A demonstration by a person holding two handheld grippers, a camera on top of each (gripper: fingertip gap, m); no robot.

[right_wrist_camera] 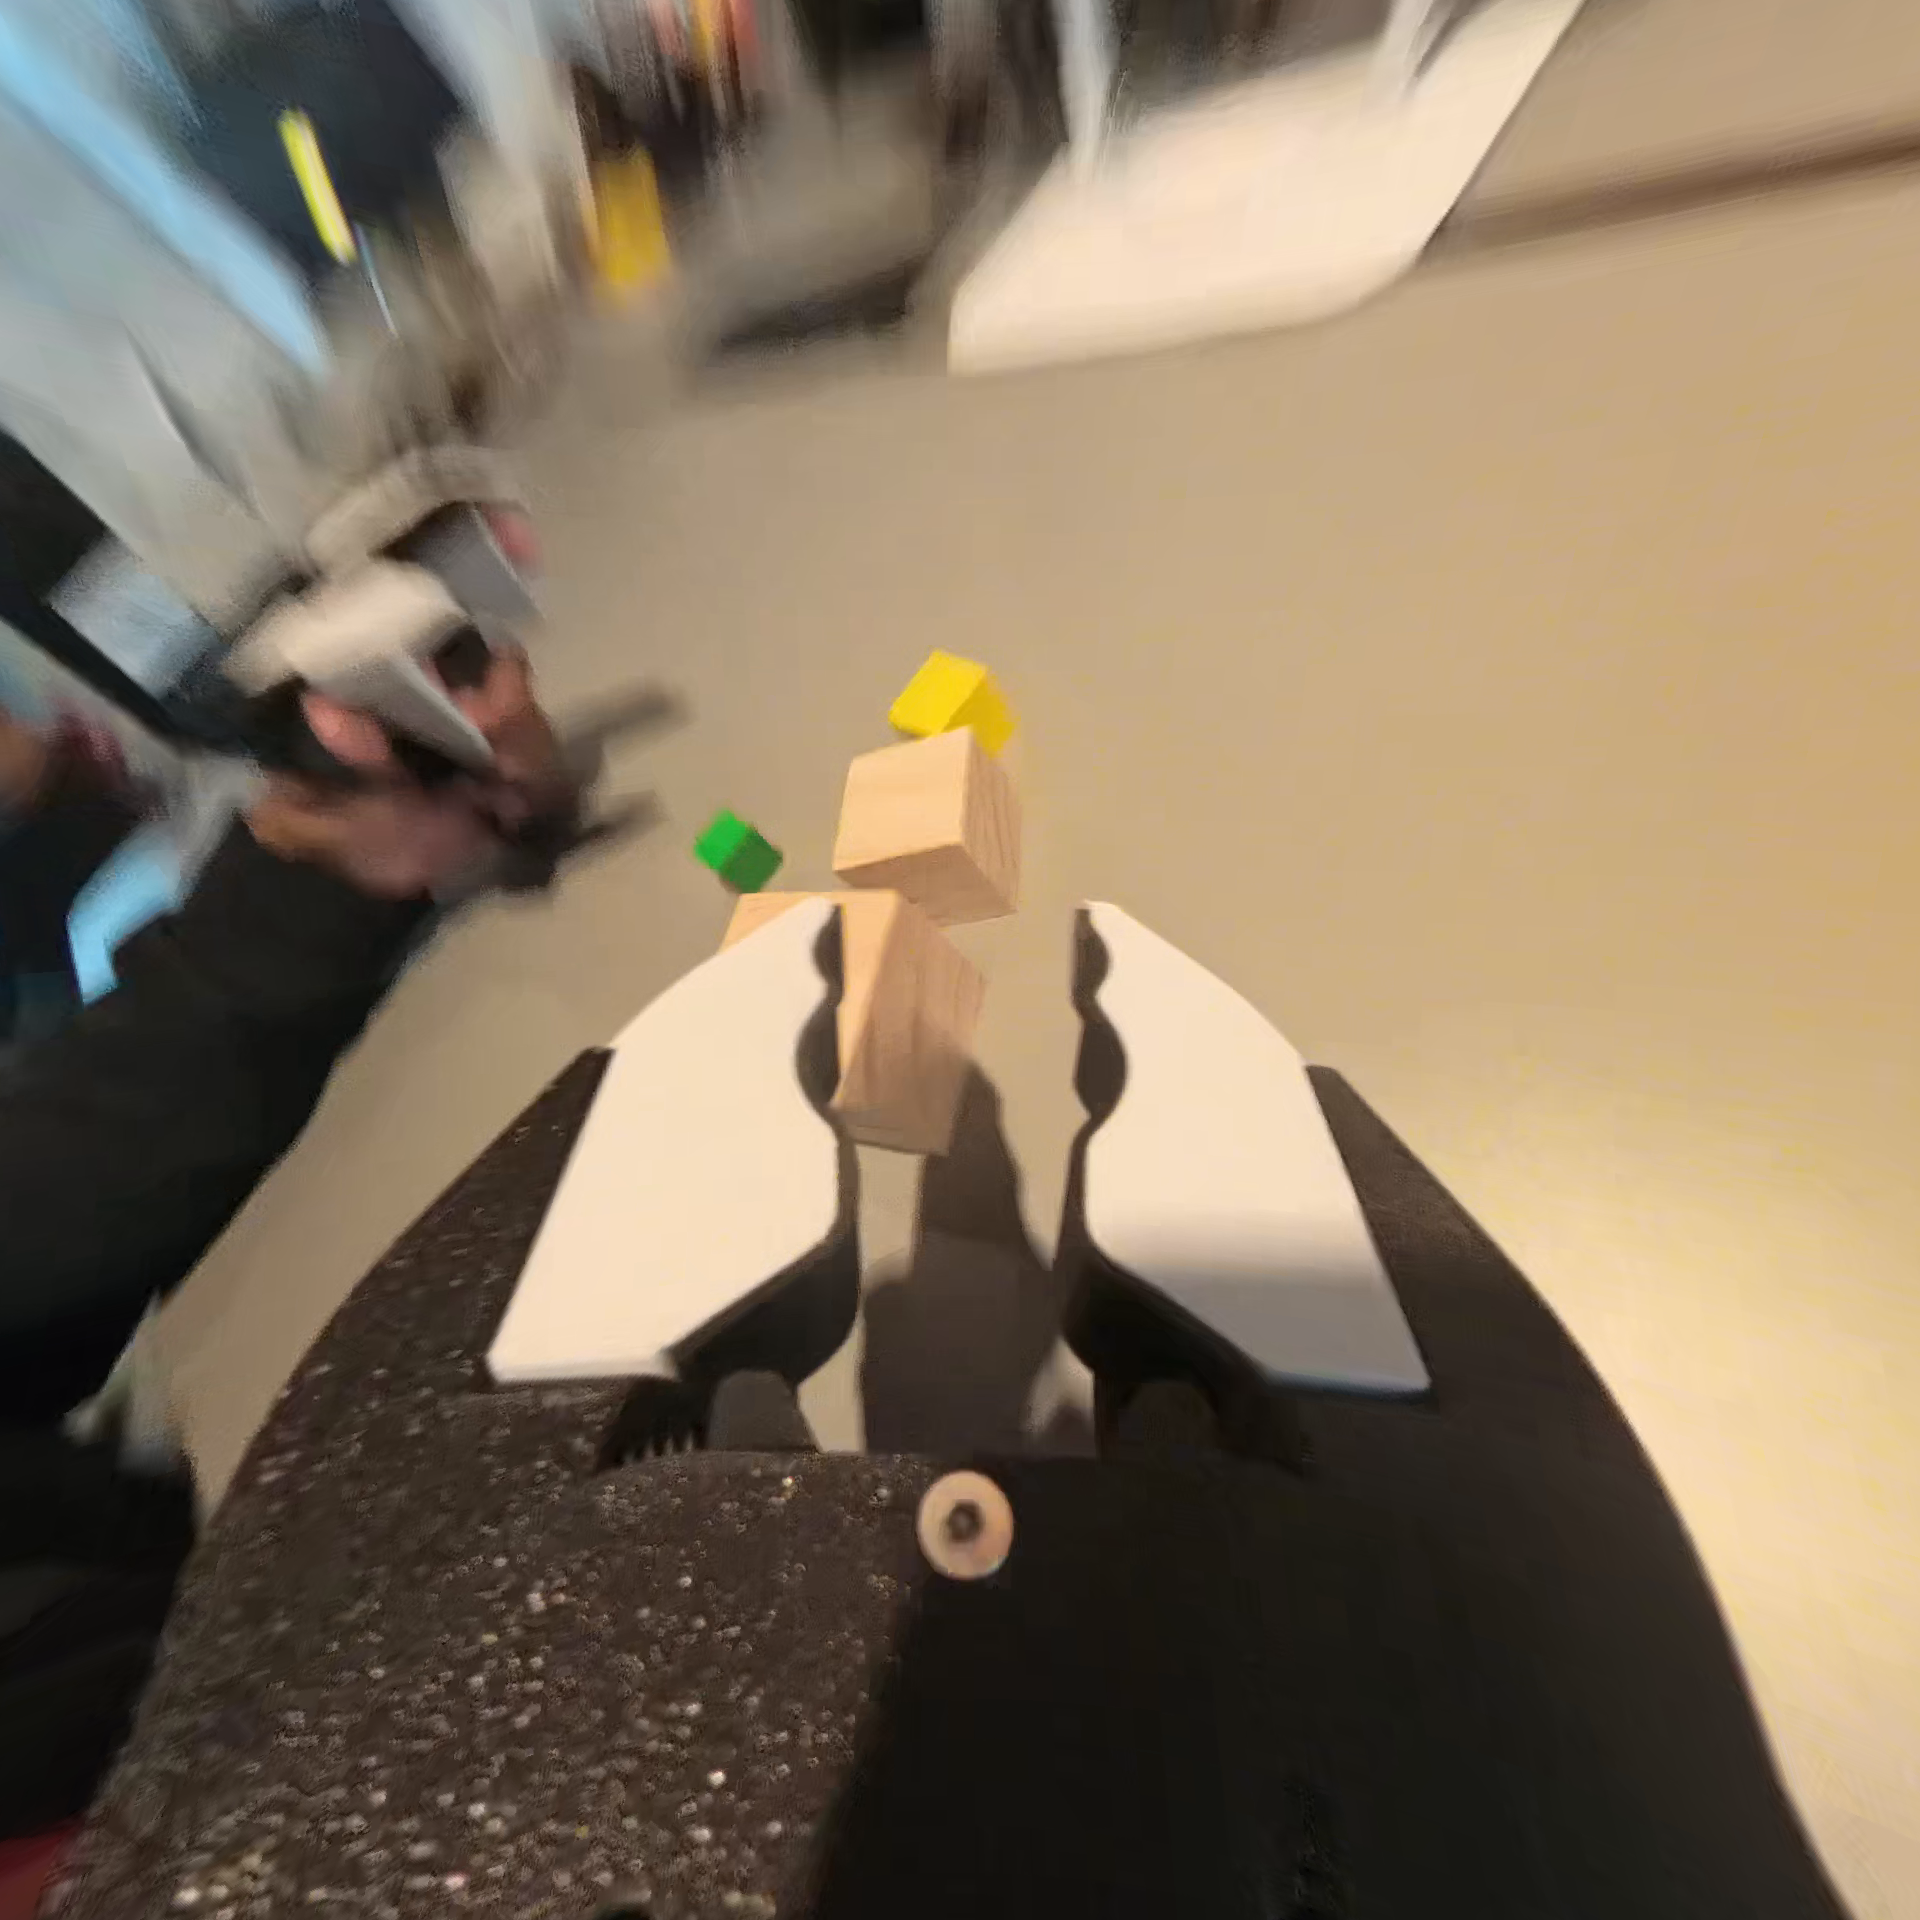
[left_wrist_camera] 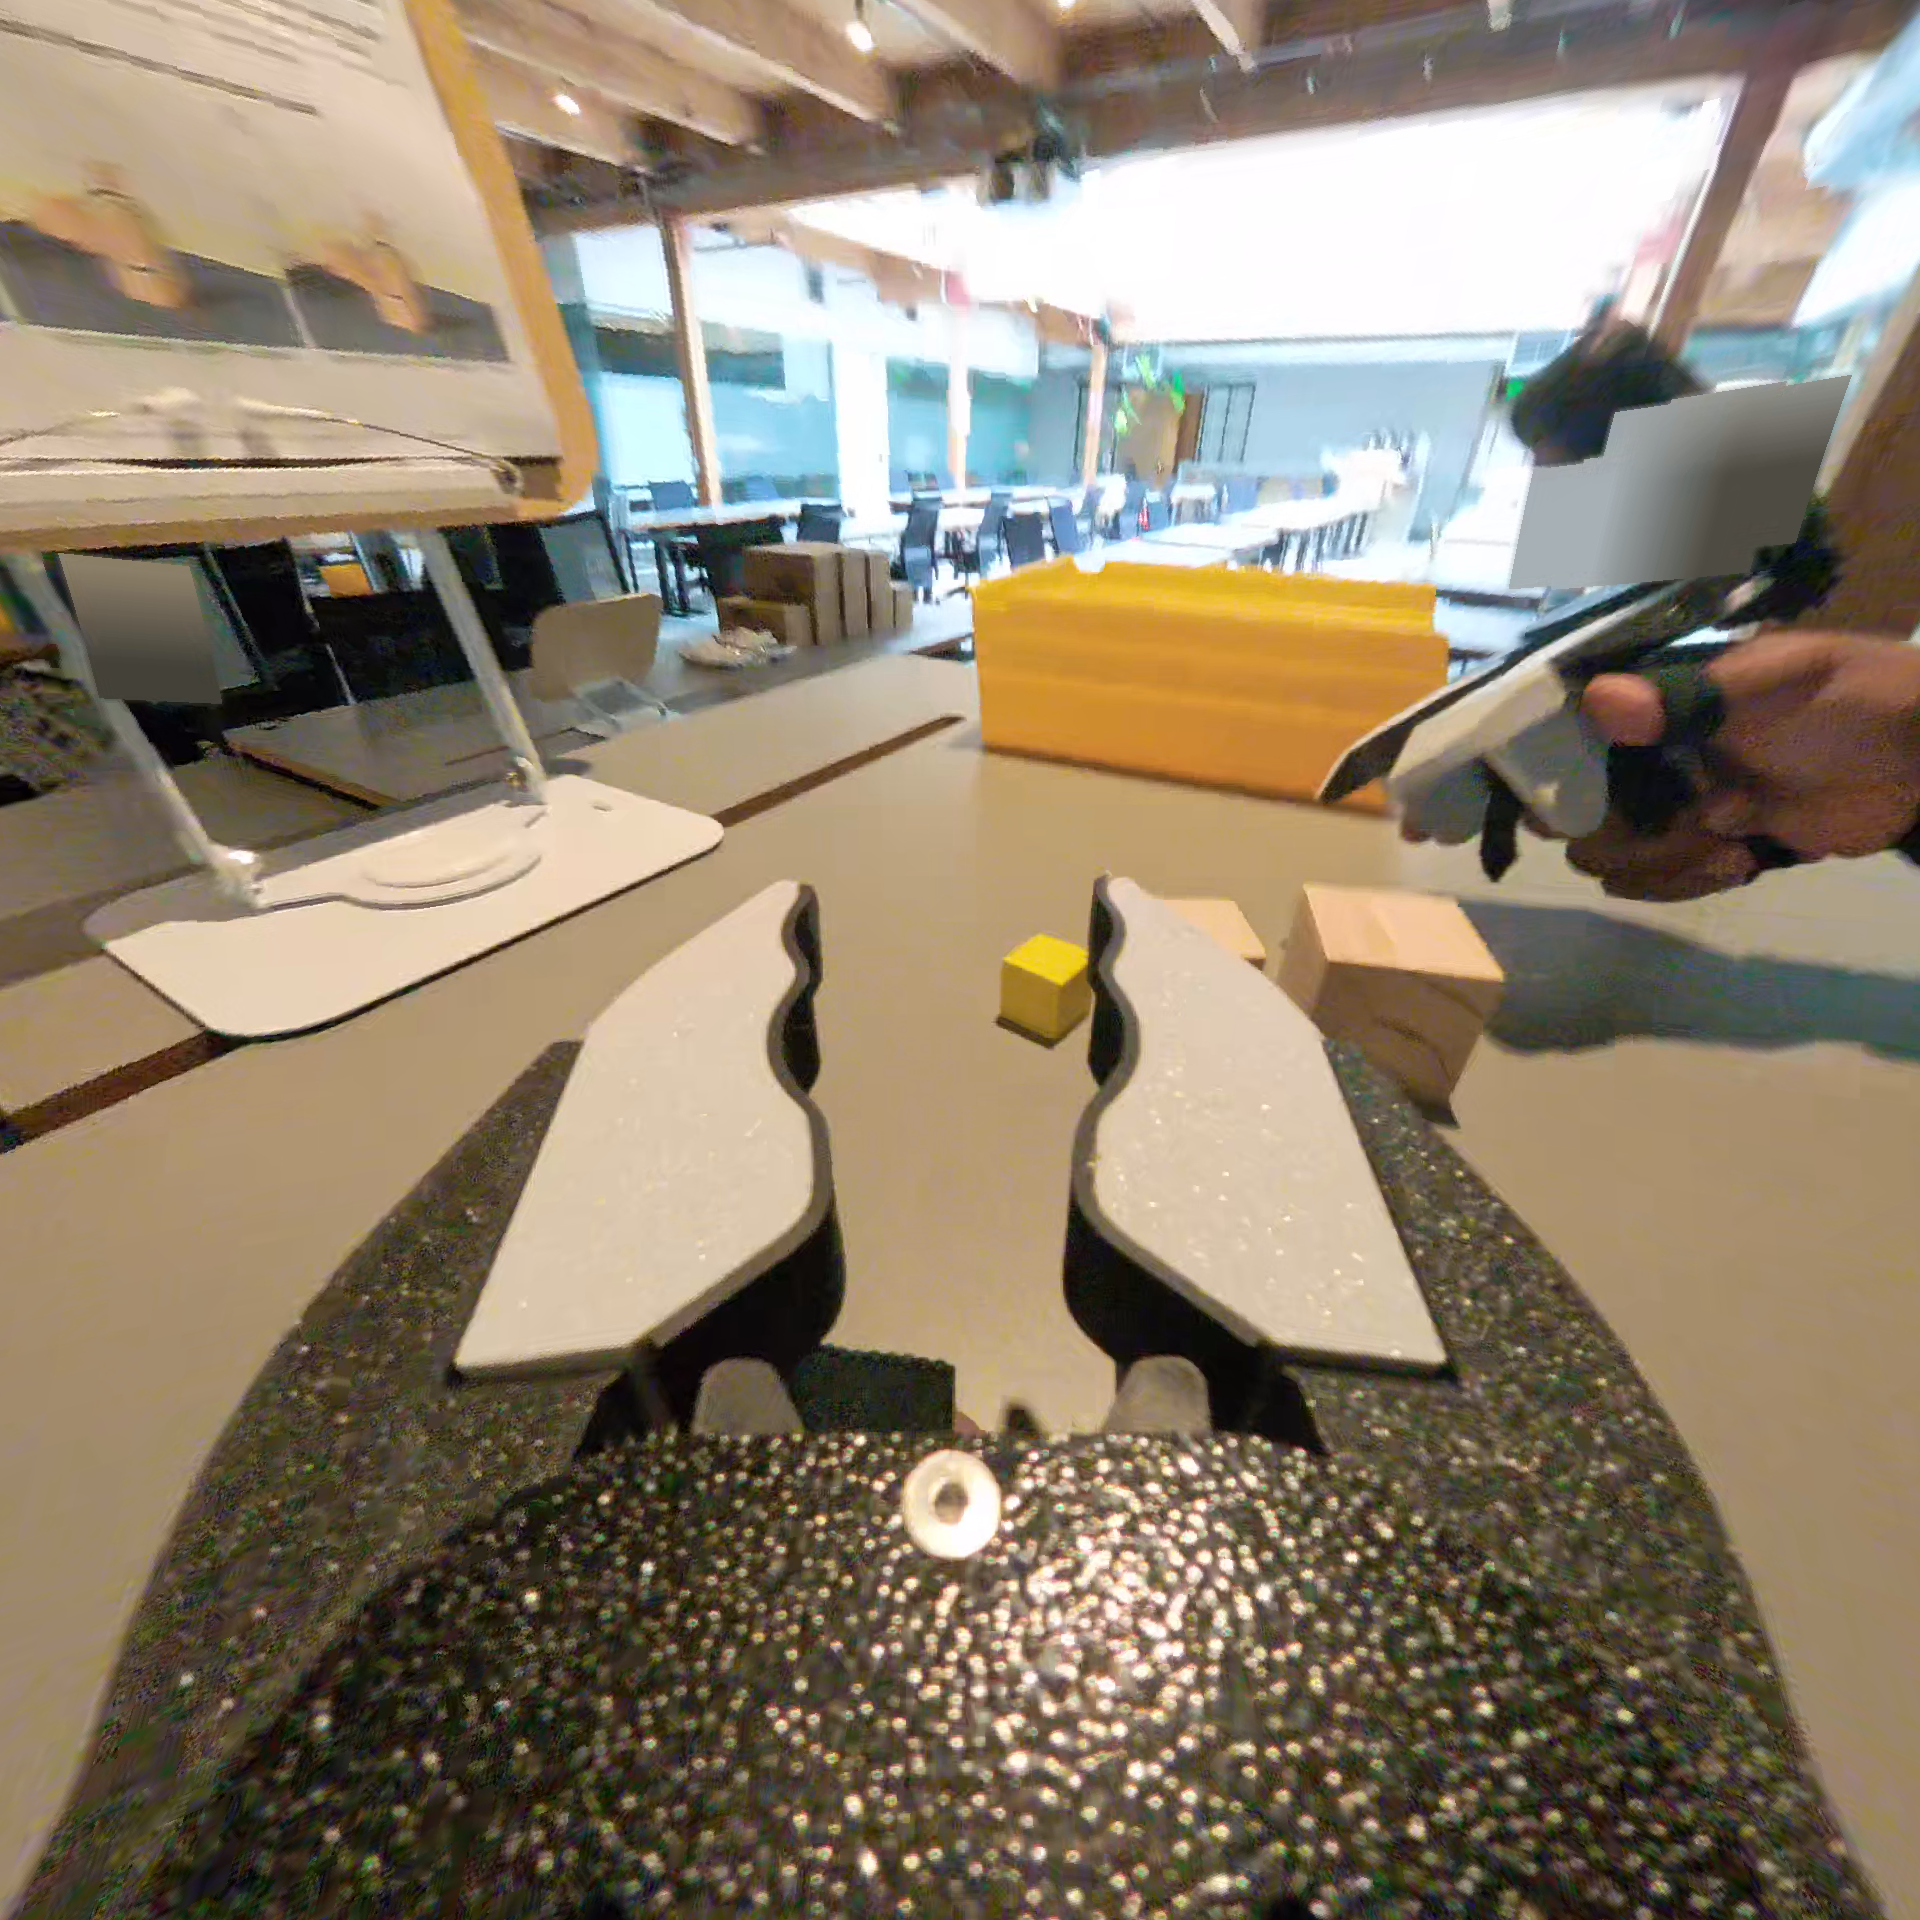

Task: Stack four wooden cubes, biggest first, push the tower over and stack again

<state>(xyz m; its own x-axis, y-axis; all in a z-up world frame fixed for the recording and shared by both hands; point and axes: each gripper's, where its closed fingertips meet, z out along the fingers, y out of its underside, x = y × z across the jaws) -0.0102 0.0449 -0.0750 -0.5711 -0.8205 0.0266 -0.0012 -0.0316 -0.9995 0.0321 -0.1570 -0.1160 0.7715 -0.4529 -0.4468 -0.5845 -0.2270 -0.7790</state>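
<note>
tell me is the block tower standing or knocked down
Knocked down. The yellow cube, big wooden cube, smaller wooden cube and green cube lie scattered singly on the table.

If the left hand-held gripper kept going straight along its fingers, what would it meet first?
Probably the yellow cube: it sits on the table just ahead of the open left hand-held gripper, slightly toward its right finger. Depth is hard to judge, so it might graze that fingertip first.

Four cubes lie on the table: two plain wooden ones, the larger (right_wrist_camera: pixel 899 1023) nearest the right gripper (right_wrist_camera: pixel 956 935) and the smaller (right_wrist_camera: pixel 925 831) just beyond it, one yellow cube (right_wrist_camera: pixel 951 698) behind that, one green cube (right_wrist_camera: pixel 738 852) left of it. Two grippers; the left gripper (left_wrist_camera: pixel 951 914) faces the yellow cube.
</note>
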